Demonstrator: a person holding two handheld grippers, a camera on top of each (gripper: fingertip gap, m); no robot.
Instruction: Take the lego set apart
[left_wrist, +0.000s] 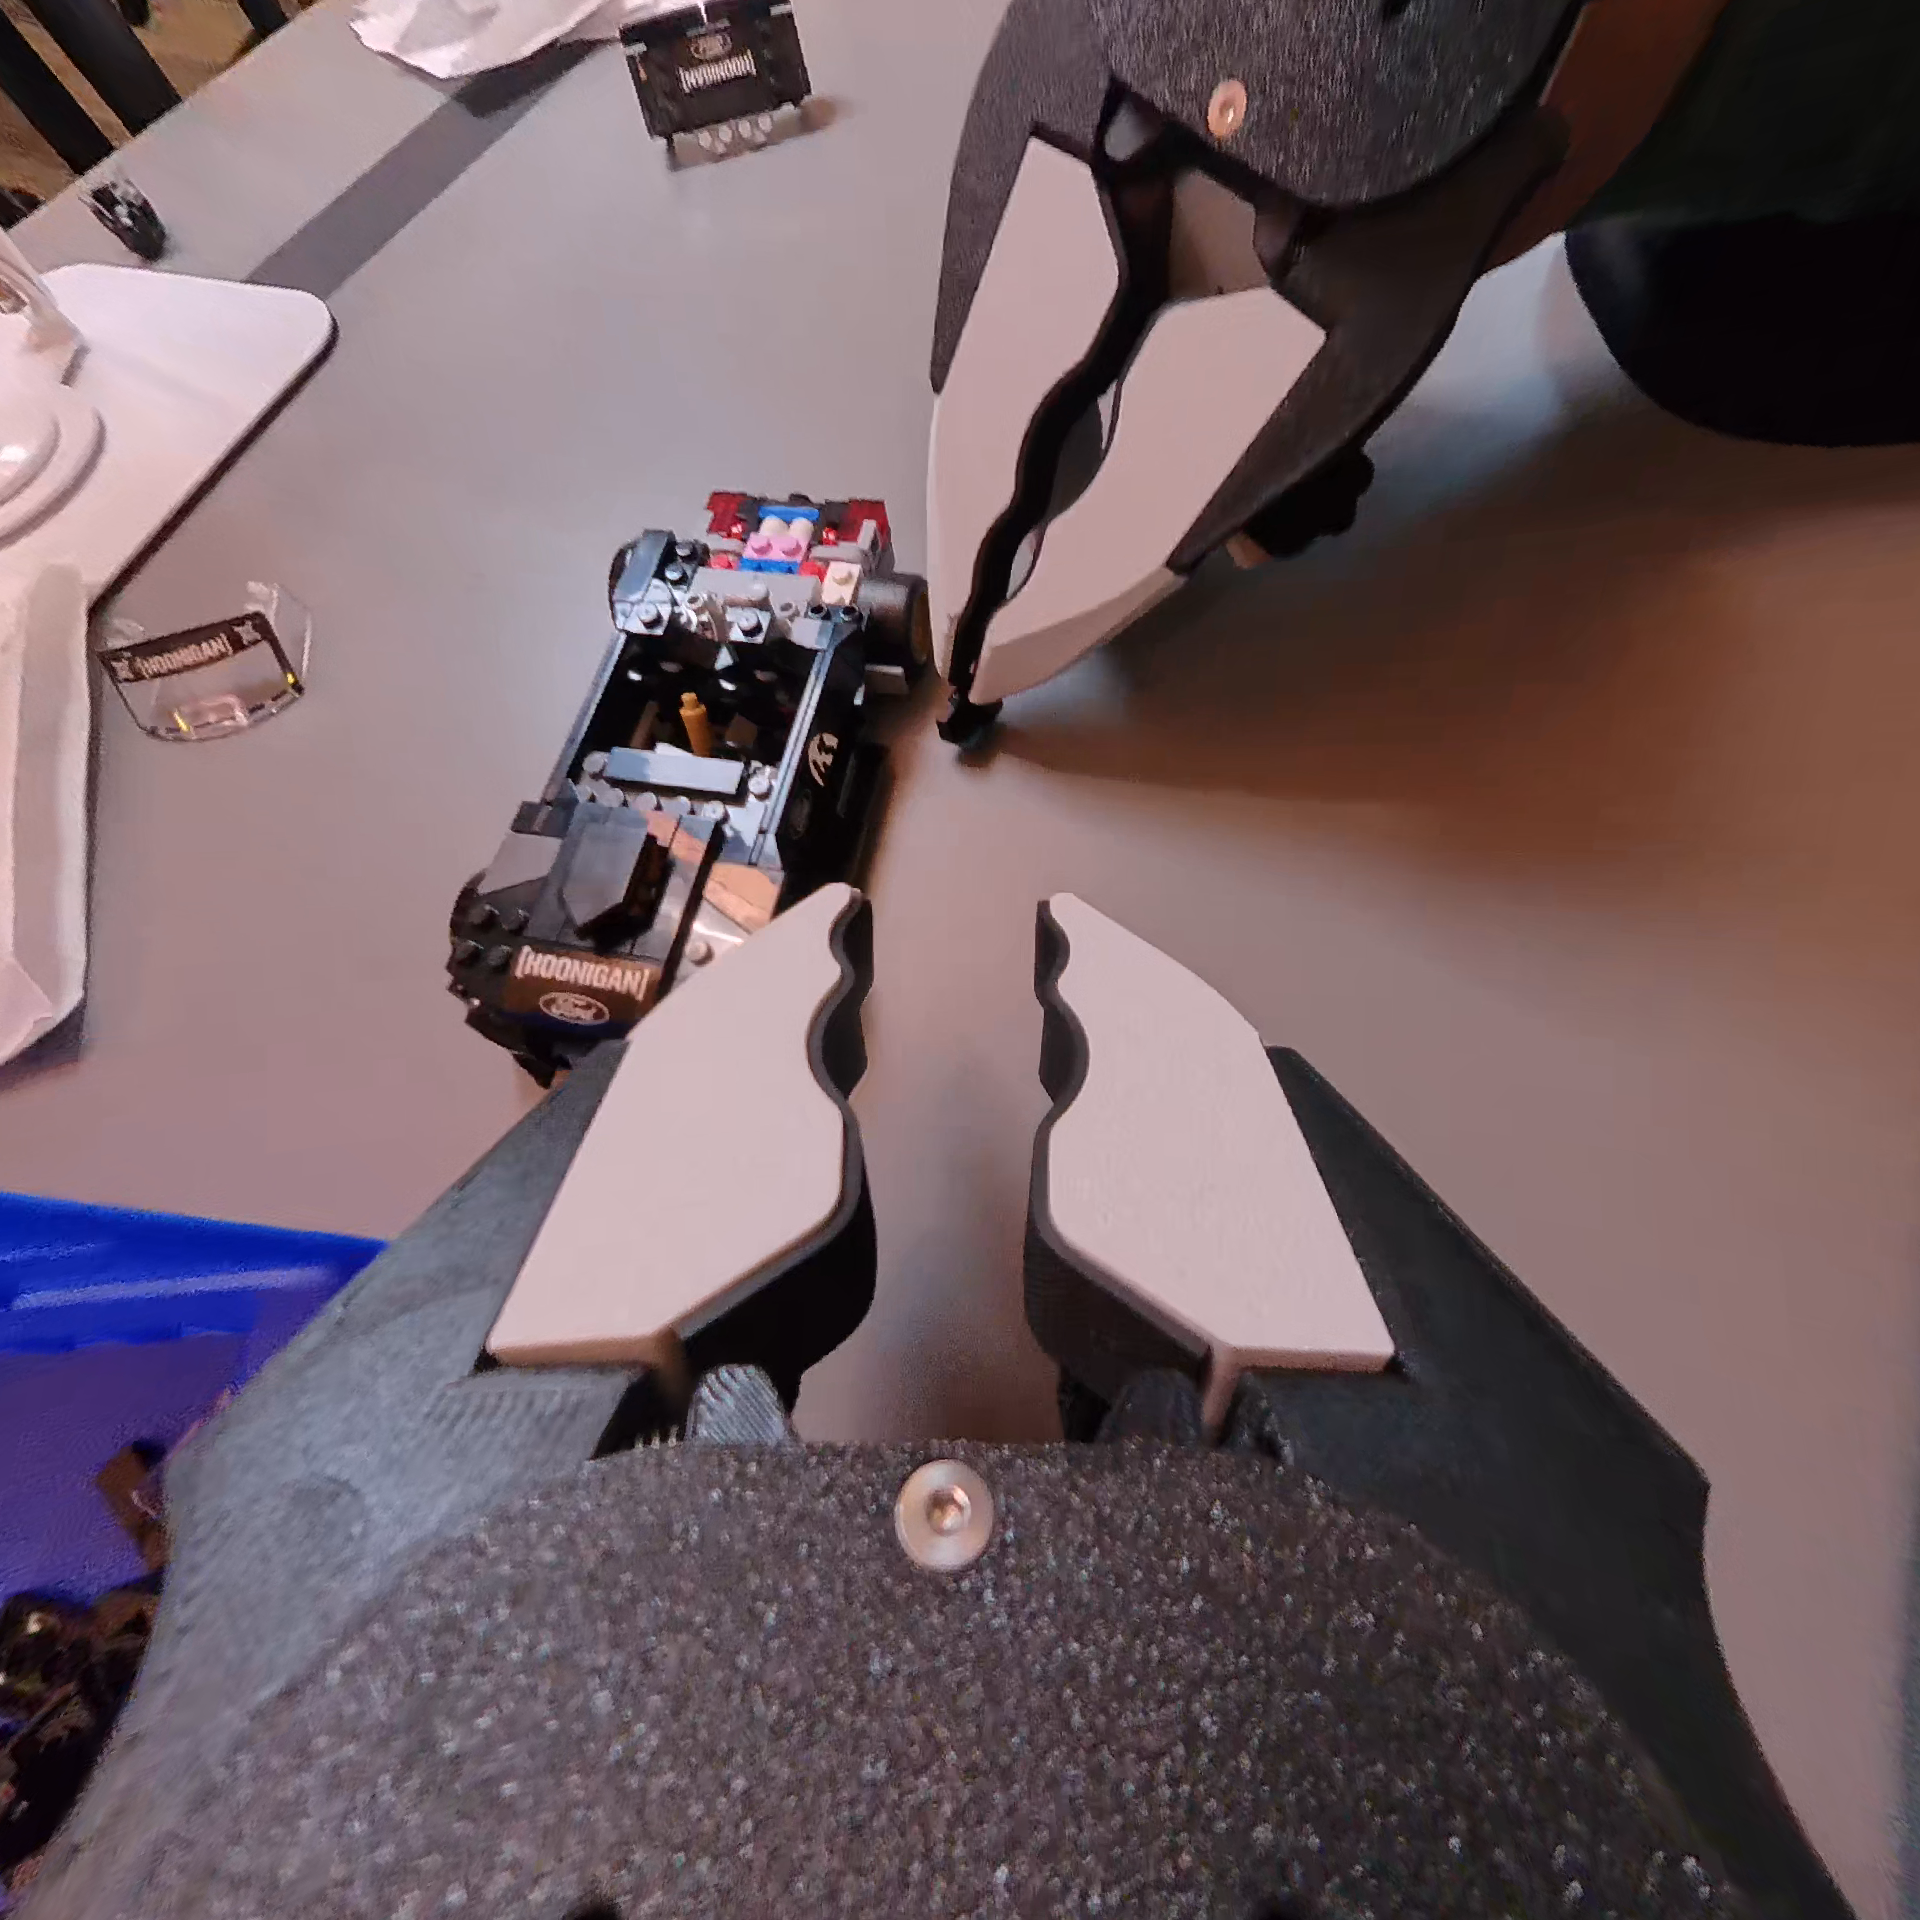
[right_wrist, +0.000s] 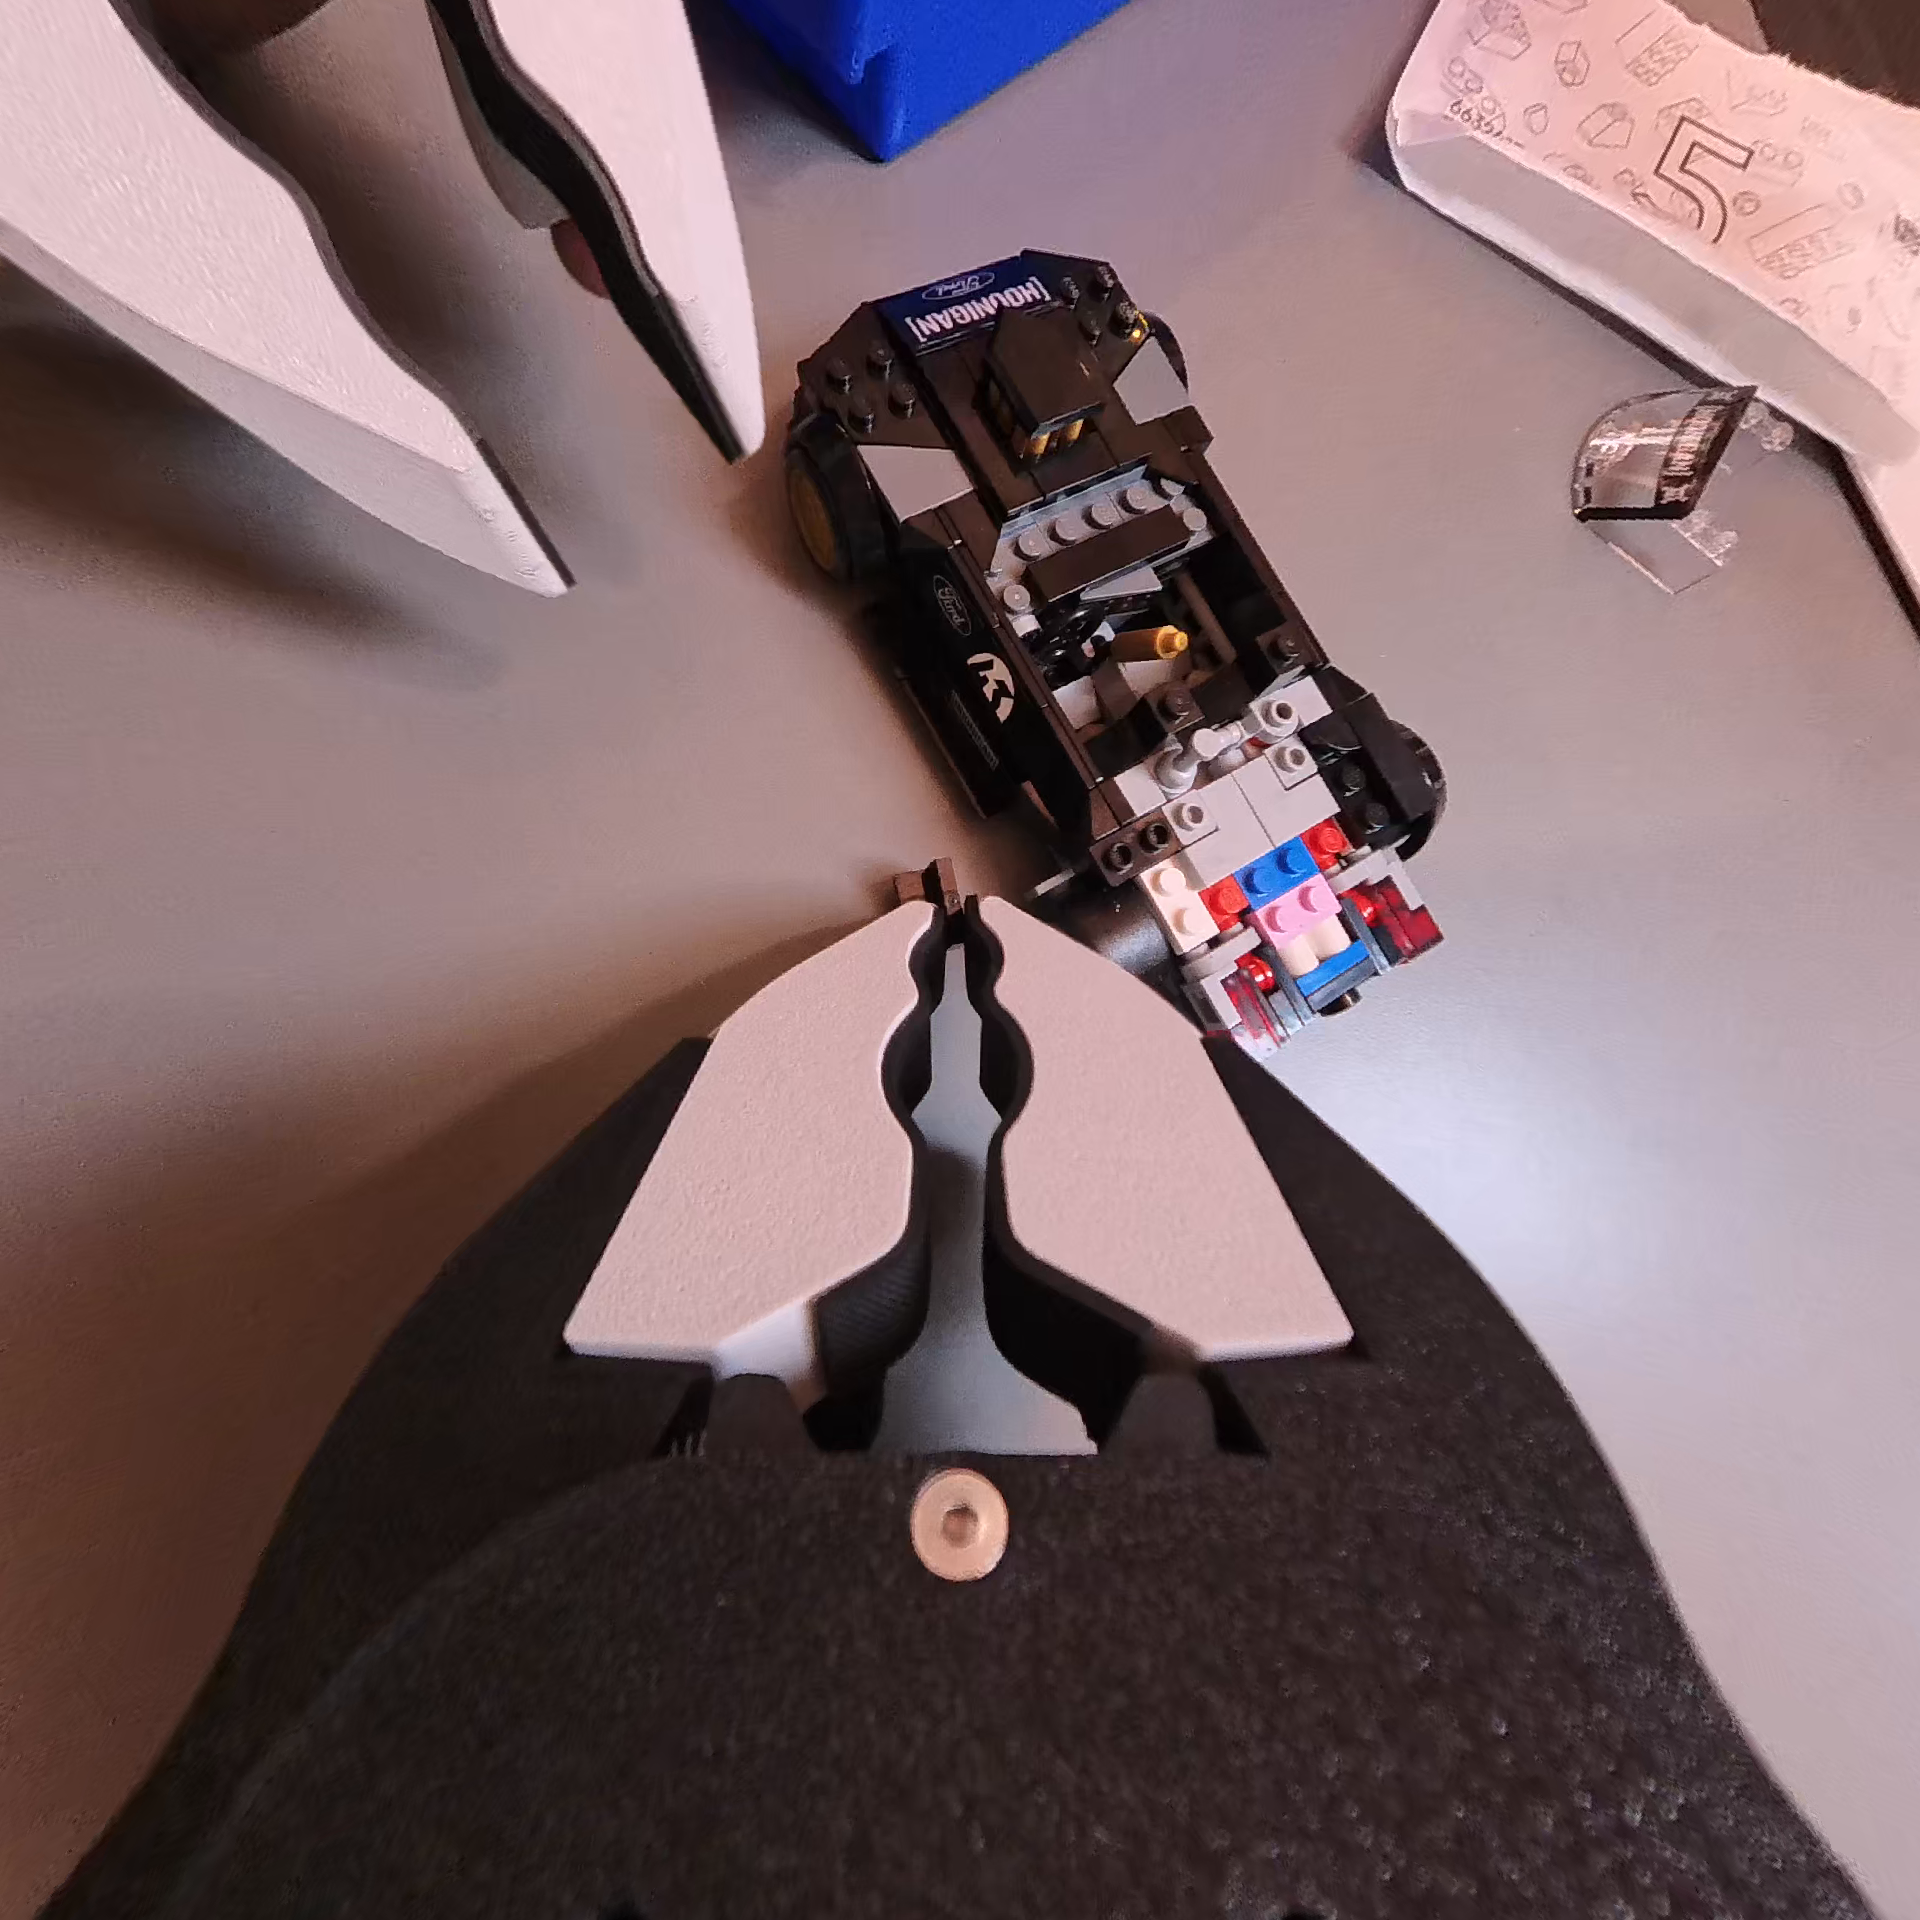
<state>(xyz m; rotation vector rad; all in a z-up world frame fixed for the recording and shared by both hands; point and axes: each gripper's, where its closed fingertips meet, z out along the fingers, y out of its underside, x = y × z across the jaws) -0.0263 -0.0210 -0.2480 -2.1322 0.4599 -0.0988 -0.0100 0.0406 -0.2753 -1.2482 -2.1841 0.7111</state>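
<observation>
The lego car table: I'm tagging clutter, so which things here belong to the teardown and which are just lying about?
Job:
- lego car, roof off
- small black piece in the right gripper
- left gripper, open
- loose windscreen piece
- blue bin

Lying about:
- printed paper bag
- white tray

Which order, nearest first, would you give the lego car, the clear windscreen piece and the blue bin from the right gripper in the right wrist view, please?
From the right gripper:
1. Lego car, just ahead on the right.
2. Clear windscreen piece, farther right.
3. Blue bin, far at top edge.
</observation>
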